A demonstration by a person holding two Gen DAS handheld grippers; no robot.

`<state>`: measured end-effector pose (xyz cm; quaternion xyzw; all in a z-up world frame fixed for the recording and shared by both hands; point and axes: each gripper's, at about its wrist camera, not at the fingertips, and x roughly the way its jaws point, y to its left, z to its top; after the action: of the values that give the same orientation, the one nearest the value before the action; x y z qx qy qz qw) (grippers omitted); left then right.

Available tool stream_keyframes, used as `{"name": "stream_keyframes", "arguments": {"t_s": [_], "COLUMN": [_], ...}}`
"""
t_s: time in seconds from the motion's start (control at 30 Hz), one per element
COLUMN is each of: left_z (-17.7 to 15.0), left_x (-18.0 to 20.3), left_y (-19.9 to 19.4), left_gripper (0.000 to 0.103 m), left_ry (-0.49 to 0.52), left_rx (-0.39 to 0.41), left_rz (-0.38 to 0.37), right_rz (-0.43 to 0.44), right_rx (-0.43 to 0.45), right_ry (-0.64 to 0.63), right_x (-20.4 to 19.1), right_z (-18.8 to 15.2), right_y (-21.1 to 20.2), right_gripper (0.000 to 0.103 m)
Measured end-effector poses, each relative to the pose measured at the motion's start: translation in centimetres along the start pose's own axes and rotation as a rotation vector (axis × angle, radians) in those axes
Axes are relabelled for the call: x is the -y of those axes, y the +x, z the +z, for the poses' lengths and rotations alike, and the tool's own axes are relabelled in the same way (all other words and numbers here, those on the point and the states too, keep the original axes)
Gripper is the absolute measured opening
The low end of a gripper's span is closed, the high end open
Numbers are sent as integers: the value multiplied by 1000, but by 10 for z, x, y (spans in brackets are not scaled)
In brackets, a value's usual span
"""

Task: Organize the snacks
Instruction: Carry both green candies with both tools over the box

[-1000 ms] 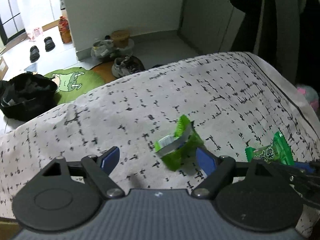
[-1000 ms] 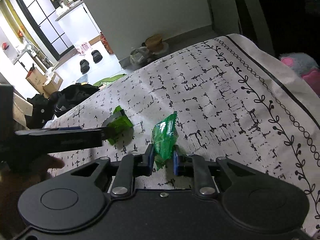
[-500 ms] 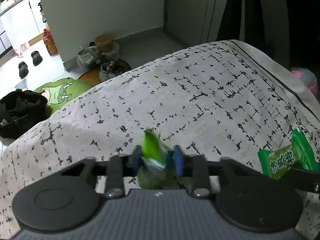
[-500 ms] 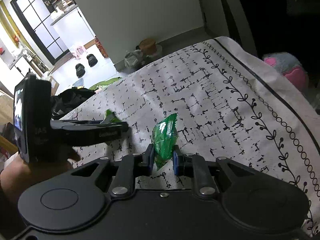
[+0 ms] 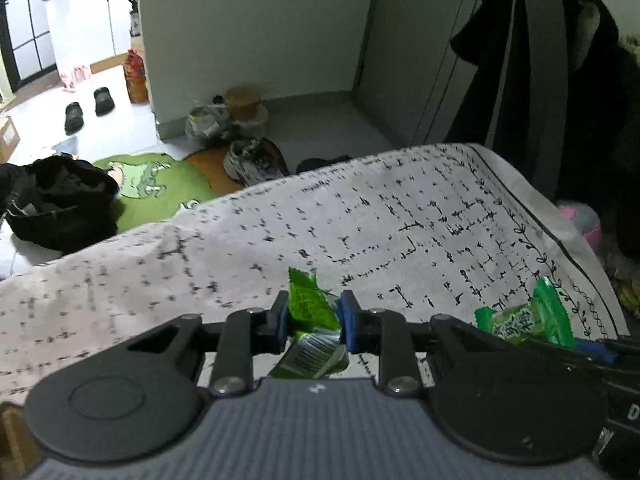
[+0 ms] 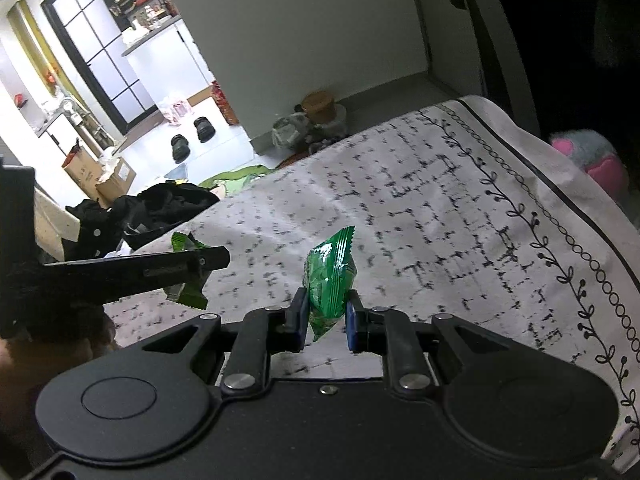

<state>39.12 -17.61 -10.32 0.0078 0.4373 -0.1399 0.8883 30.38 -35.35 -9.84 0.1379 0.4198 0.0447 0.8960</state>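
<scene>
Item 1: left gripper (image 5: 313, 317). Jaws clamped on a light green snack packet (image 5: 310, 308). The packet stands between the blue pads, its long axis roughly upright, crimped top poking above the jaws and a crumpled silver-printed end hanging below them. It appears lifted clear of the patterned tablecloth (image 5: 400, 216), though the gap beneath is hard to confirm.

Item 2: right gripper (image 6: 327, 320). Jaws closed on a darker green snack packet (image 6: 329, 278), gripped near its lower end. Long axis upright, serrated top edge well above the jaws, tilted slightly right. Held above the cloth.

Item 3: mutual position. From the left view, the right-held packet sits to the right of the left jaws, near them and at about the same height. From the right view, the left gripper lies to the left with its packet partly hidden behind one finger.

Item 4: destination. No bin, tray or pile is visible ahead of either pair of jaws. Judgement: both snacks are picked up and neither is placed; the next move depends on a drop-off spot outside these views.
</scene>
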Motion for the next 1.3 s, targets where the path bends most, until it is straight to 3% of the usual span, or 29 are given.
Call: {"name": "stream_keyframes", "arguments": {"t_s": [0.6,1.3], "left_z": [-48,-99], "left_x": [-60,-144], "left_y": [-113,-199], "left_gripper": [25,25], "left_ry": [-133,-299], "left_rx": [105,192], "left_rz": [31,107], "right_rz": [81,205], "right_rx": [41,39], "right_ry": [-76,-172], "right_x": [-75,-165], "right_z": [-23,-55], "right_y": [-27,-40], "right_gripper": [18,18]}}
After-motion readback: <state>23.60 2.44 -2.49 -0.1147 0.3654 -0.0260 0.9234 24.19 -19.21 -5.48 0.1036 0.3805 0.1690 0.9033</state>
